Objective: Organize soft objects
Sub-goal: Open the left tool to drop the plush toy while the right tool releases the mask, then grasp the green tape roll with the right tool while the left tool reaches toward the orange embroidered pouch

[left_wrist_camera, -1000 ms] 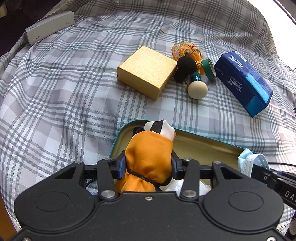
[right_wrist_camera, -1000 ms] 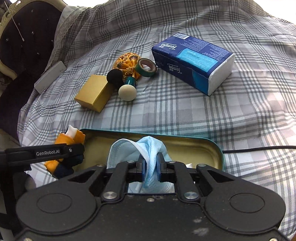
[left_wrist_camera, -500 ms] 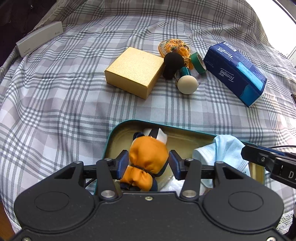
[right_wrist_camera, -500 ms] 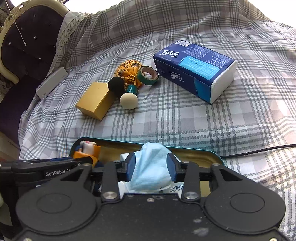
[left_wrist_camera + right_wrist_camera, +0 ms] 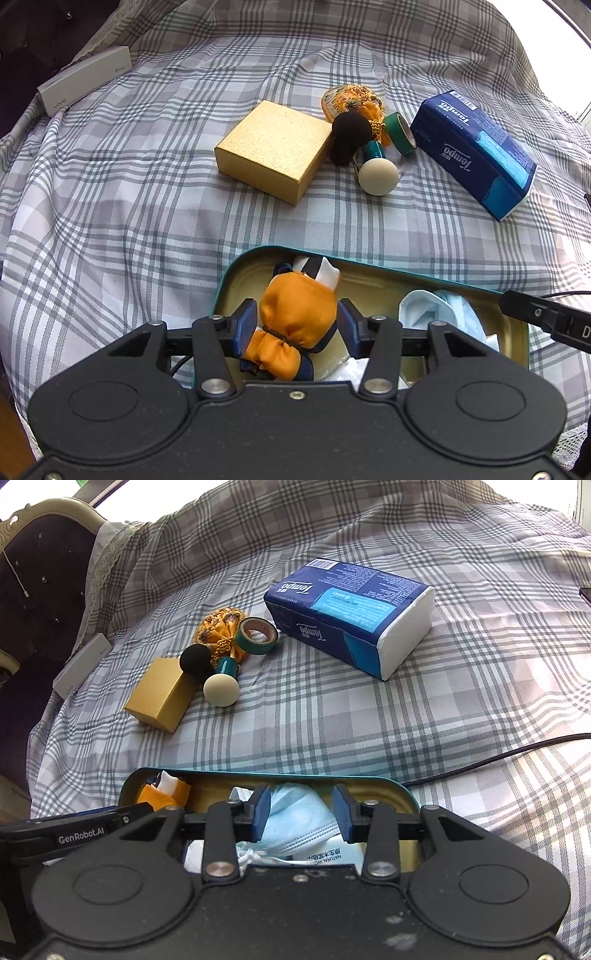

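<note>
With the orange stuffed cloth doll (image 5: pixel 299 314) and the pale blue face mask (image 5: pixel 299 823) both lying in the teal-rimmed metal tin (image 5: pixel 406 275), each between released, parted jaws of the left gripper (image 5: pixel 297 325) and right gripper (image 5: pixel 301 812), the patterned orange pouch (image 5: pixel 218 627) on the plaid cloth (image 5: pixel 110 203) seemingly remains.
</note>
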Demonstrator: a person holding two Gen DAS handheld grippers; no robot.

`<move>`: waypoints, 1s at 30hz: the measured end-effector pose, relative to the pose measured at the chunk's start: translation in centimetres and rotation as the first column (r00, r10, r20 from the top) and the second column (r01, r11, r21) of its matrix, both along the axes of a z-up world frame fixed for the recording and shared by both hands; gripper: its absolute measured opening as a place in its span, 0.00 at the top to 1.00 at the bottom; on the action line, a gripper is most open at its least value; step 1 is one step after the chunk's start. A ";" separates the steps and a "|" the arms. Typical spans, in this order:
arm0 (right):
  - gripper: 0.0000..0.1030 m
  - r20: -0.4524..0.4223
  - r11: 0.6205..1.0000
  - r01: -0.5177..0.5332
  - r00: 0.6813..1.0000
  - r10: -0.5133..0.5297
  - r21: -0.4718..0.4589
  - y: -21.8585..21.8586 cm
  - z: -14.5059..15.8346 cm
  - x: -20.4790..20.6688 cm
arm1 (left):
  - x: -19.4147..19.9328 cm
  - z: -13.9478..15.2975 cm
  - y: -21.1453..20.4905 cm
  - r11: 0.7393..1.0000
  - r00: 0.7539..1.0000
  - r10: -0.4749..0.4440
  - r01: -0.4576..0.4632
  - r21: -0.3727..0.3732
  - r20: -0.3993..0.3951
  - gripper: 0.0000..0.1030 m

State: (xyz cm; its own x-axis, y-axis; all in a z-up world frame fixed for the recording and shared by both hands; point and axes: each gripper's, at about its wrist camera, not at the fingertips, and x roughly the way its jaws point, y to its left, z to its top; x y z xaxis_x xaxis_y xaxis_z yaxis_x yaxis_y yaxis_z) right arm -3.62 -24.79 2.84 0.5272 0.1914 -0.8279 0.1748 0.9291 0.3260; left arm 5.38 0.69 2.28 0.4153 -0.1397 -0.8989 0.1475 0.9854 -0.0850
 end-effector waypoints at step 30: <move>0.64 0.024 1.000 -0.007 1.000 0.007 -0.015 2.1 0.1 9.9 | 14.8 0.4 2.0 1.000 0.994 -0.008 0.007 0.009 0.110 0.53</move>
